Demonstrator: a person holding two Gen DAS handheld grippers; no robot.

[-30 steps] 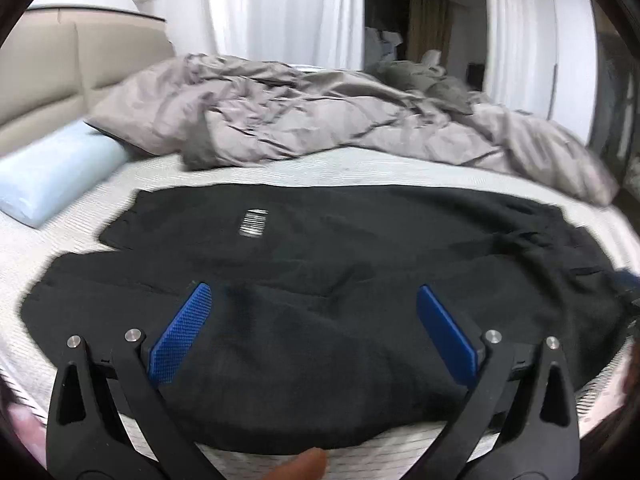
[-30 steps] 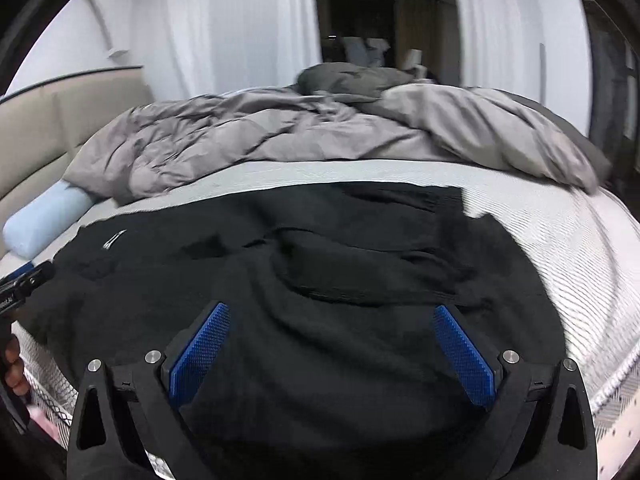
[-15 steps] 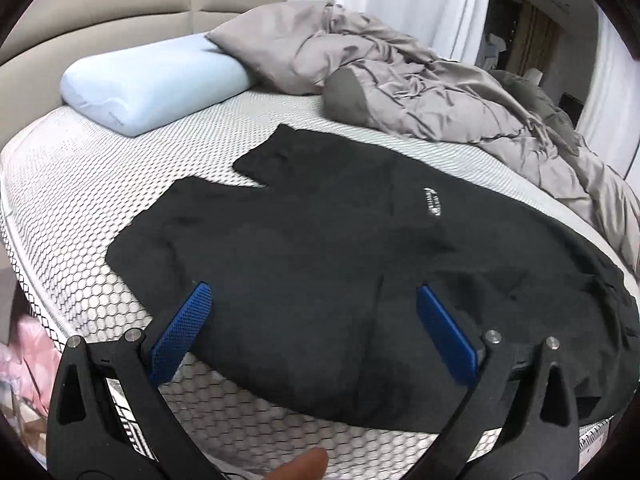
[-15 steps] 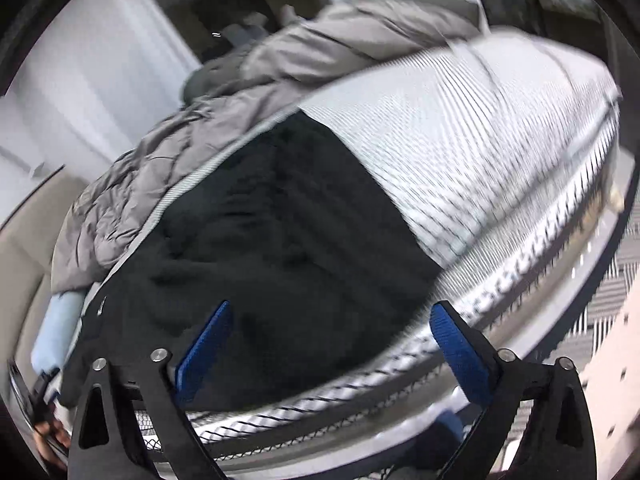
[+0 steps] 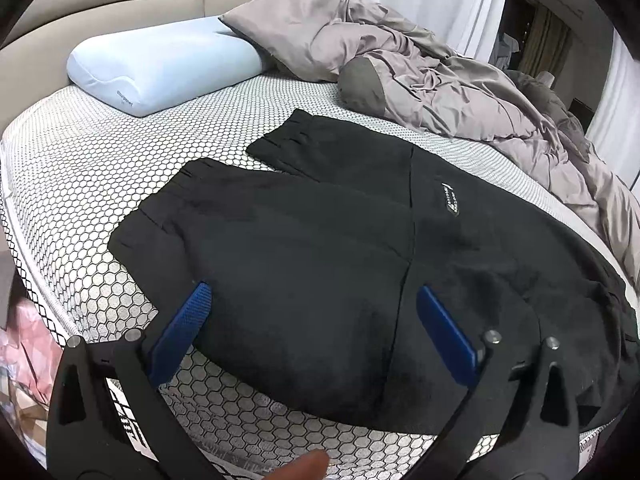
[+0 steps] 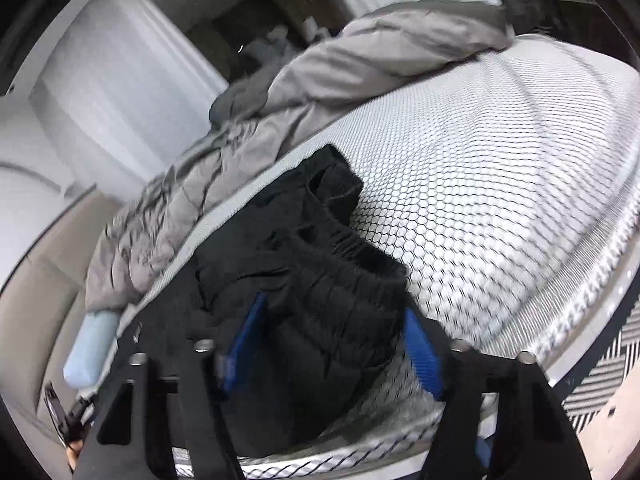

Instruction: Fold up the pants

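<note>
One pair of black pants (image 5: 340, 248) lies spread flat on a bed's honeycomb-mesh mattress (image 5: 80, 184), the two leg cuffs pointing toward the headboard. In the left wrist view the waist end is cut off at the right edge. The right wrist view is motion-blurred; the bunched elastic waistband (image 6: 352, 248) shows there. The left tool (image 5: 312, 332) hovers over the near leg, its blue pads spread wide and empty. The right tool (image 6: 332, 344) tilts over the waistband, pads apart around the fabric without gripping it. One pale blue pillow (image 5: 160, 68) and one rumpled grey duvet (image 5: 440, 80) lie beyond.
</note>
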